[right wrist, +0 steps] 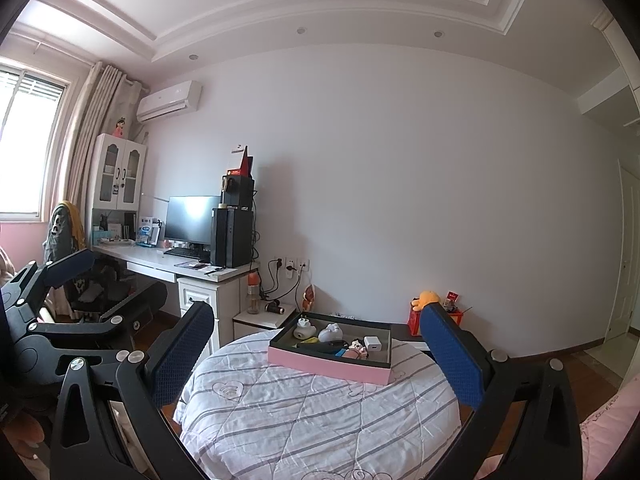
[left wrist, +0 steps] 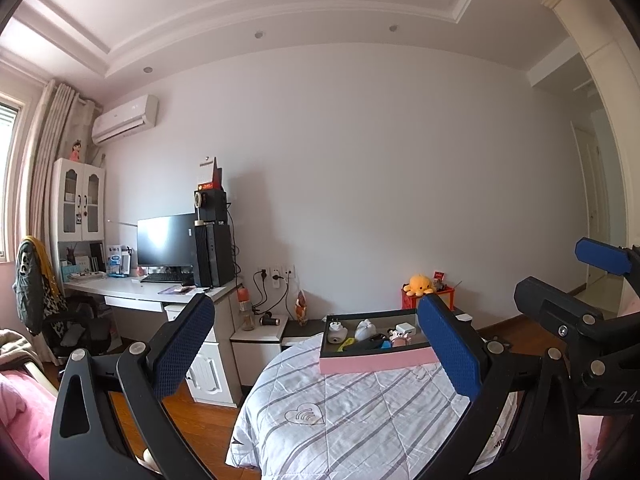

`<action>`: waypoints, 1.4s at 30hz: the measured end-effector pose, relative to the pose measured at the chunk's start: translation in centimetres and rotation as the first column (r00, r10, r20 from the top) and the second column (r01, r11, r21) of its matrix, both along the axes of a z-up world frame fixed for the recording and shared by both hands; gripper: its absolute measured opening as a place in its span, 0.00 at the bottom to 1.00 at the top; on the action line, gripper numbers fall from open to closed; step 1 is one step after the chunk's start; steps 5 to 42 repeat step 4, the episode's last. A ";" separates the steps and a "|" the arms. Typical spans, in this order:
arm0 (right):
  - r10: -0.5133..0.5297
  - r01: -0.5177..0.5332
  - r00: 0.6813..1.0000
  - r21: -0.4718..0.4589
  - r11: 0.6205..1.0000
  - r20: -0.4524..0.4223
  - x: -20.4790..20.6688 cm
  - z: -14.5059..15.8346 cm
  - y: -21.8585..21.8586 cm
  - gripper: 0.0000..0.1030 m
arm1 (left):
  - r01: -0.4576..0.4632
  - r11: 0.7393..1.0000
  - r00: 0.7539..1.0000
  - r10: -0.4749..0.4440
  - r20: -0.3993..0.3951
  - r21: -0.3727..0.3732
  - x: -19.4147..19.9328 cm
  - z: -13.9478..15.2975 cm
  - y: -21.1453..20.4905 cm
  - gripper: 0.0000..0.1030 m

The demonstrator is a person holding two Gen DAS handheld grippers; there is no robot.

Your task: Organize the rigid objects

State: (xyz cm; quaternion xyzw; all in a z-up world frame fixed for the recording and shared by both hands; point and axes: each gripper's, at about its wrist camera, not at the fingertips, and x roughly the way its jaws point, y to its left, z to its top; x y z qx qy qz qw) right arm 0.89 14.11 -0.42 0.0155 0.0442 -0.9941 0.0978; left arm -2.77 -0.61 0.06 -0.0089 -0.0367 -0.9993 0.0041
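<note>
A pink tray (left wrist: 376,363) (right wrist: 328,363) with a dark inside stands on a round table with a striped white quilt (left wrist: 360,420) (right wrist: 320,412). In it lie several small objects: a white round plug device (left wrist: 335,331) (right wrist: 304,330), a white figurine (left wrist: 364,330) (right wrist: 330,333), a white charger cube (left wrist: 405,329) (right wrist: 374,343), a small doll (right wrist: 357,350), and black, yellow and blue pieces. My left gripper (left wrist: 320,356) is open and empty, held above the table short of the tray. My right gripper (right wrist: 320,360) is open and empty at a similar distance.
A white desk (right wrist: 192,266) with monitor and computer tower stands at the left by the wall. A low bedside cabinet (left wrist: 260,336) holds a bottle. A red box with an orange plush (left wrist: 418,285) sits behind the tray. Pink bedding (left wrist: 24,412) lies at the left.
</note>
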 end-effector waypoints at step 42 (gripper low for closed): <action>0.001 -0.001 1.000 0.001 1.000 -0.002 -0.1 0.0 0.0 1.00 | -0.002 1.000 1.000 0.002 -0.001 0.002 0.0 0.1 -0.1 1.00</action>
